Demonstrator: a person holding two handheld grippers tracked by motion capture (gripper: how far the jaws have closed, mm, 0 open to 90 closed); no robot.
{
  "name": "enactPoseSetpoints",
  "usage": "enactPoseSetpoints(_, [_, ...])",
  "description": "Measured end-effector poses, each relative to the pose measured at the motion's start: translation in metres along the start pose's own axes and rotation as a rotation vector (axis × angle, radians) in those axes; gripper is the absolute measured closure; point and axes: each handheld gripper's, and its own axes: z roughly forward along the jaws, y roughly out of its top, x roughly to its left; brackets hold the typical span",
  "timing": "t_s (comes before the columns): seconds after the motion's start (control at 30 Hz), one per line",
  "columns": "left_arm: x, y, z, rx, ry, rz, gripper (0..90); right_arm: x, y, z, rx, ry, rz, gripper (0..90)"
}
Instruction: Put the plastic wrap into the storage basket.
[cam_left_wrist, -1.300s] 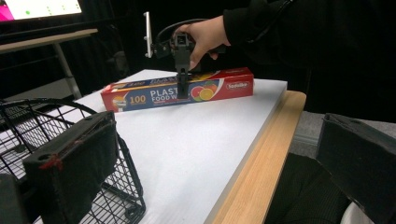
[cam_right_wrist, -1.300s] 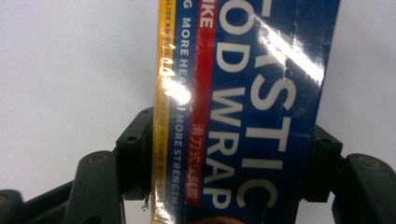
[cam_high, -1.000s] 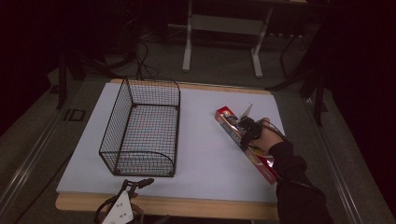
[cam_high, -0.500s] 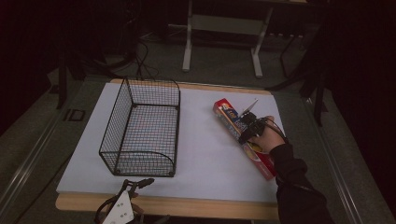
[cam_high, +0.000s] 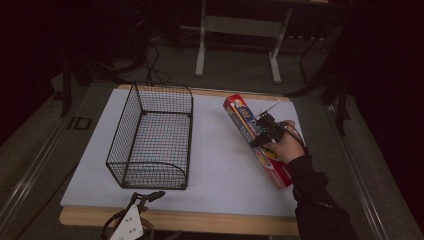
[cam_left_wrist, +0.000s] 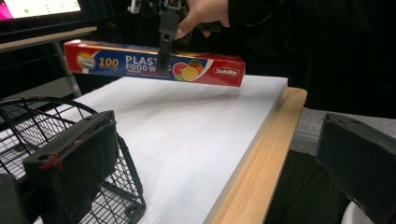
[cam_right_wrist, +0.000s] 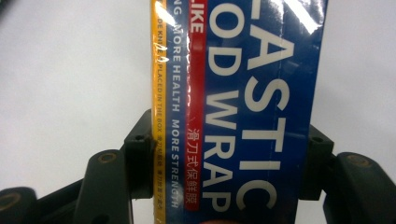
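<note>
1. The right hand (cam_high: 285, 145) comes out of a long black sleeve (cam_high: 320, 205) of soft, slightly creased fabric that covers the forearm down to the wrist.
2. The right black hand-held tool (cam_high: 267, 131) has a compact dark body with a thin pale rod rising from its top and a thin black cable looping from its rear.
3. In the right gripper view its two jaws are matt black moulded blocks on jointed black arms, each joint fixed by a round brass-coloured screw, with a small recessed screw in each block.
4. The left black tool (cam_left_wrist: 224, 163) has two broad jaws faced with thick black foam pads (cam_left_wrist: 74, 163); a short red thread marks one pad's edge.
5. In the high view this tool (cam_high: 145, 200) carries a pale grey three-cornered plate (cam_high: 127, 227) with small dark holes, and black cable curls beside it.
</note>
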Motion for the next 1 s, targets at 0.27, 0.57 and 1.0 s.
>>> enactPoseSetpoints(0.27, [0.000,0.000,0.000,0.000,0.000,0.002,0.0,0.015,0.009,-0.013,-0.061,0.020,-0.004,39.7])
enactPoseSetpoints(0.57, [0.000,0.000,0.000,-0.002,0.001,0.000,0.0,0.040,0.026,-0.023,-0.107,0.042,-0.031,39.8])
enactPoseSetpoints(1.0, [0.000,0.000,0.000,0.001,0.009,-0.002,0.0,0.087,0.060,-0.046,-0.226,0.047,-0.034,39.8])
